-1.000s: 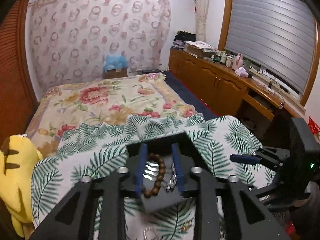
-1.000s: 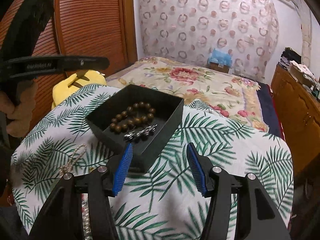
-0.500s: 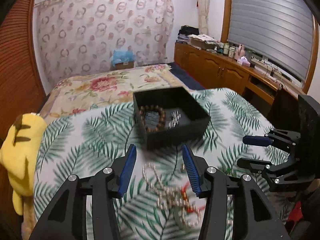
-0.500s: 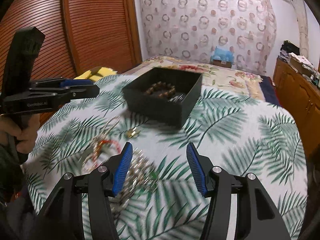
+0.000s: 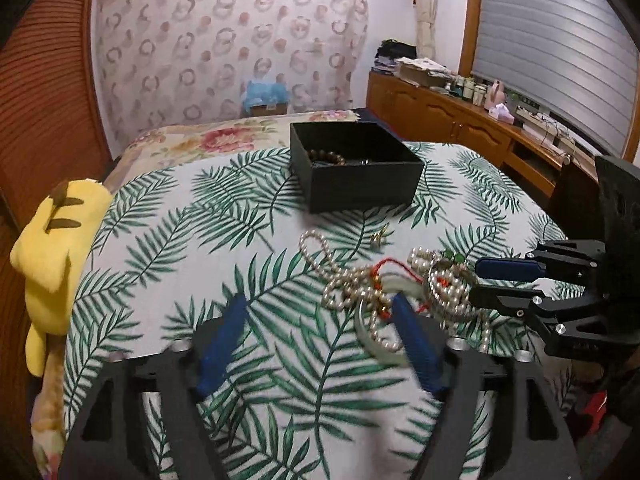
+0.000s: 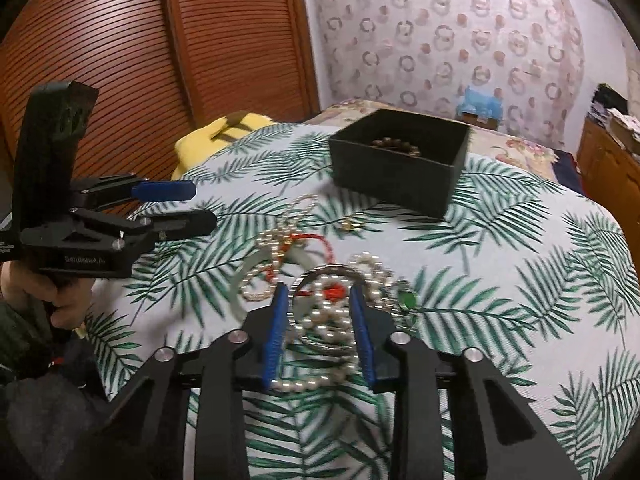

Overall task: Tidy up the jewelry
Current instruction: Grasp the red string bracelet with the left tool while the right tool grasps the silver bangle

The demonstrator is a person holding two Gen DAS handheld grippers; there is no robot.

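The tangled heap of pearl strands, red cord and metal bangle (image 6: 332, 312) lies on the palm-leaf-patterned bench (image 5: 192, 248), near the black square cardboard box (image 5: 356, 168) (brown beads inside). The right tool (image 6: 318, 330) is closing around the heap; the left tool (image 5: 316, 344) is opening wide, nothing gripped.

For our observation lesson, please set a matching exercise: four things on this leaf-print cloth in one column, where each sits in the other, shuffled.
Things:
1. wooden bead bracelet
2. yellow plush toy
3. pearl strands
4. small gold piece

Places:
A. between the right gripper fingers
B. alone on the cloth, between box and tangle
C. inside the black box
D. at the cloth's edge

Pairs: 1-C, 2-D, 3-A, 4-B
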